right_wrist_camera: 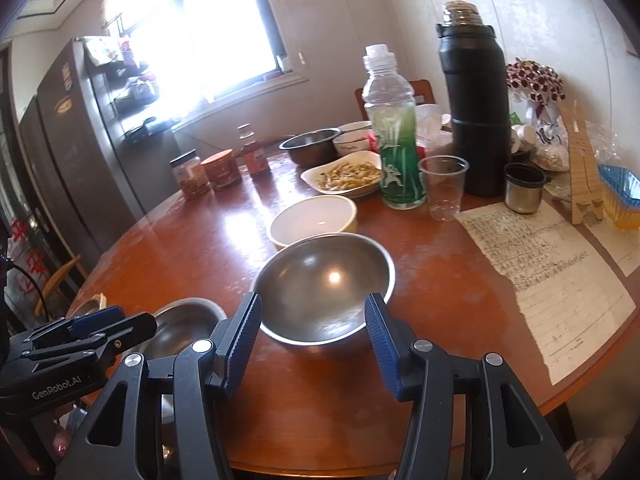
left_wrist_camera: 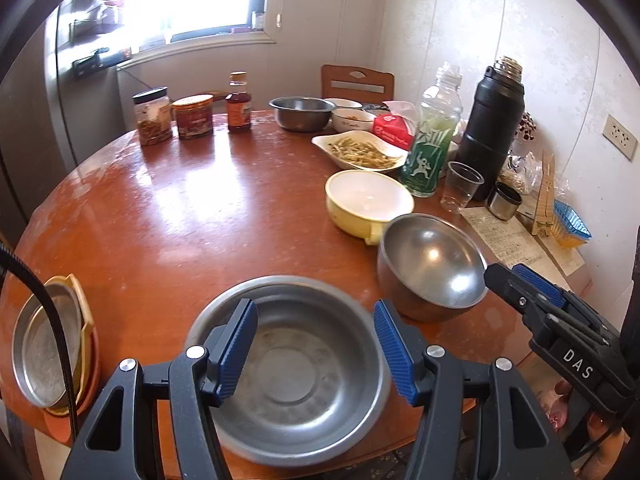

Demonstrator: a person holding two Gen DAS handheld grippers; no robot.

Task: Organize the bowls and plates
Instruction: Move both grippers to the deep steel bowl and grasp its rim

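Two handheld grippers hang over a round table, jaws of both standing apart and holding nothing. The left gripper frames a steel pan at the table's near edge; the right gripper frames a steel bowl just beside that pan, toward the table's middle, with a yellow bowl touching or nearly touching its far side. Nesting likely comes next: each jaw pair should straddle a rim squarely before closing, since polished steel slips. A stack of plates at the table's near left edge is half cut off behind a cable; its count cannot be told.
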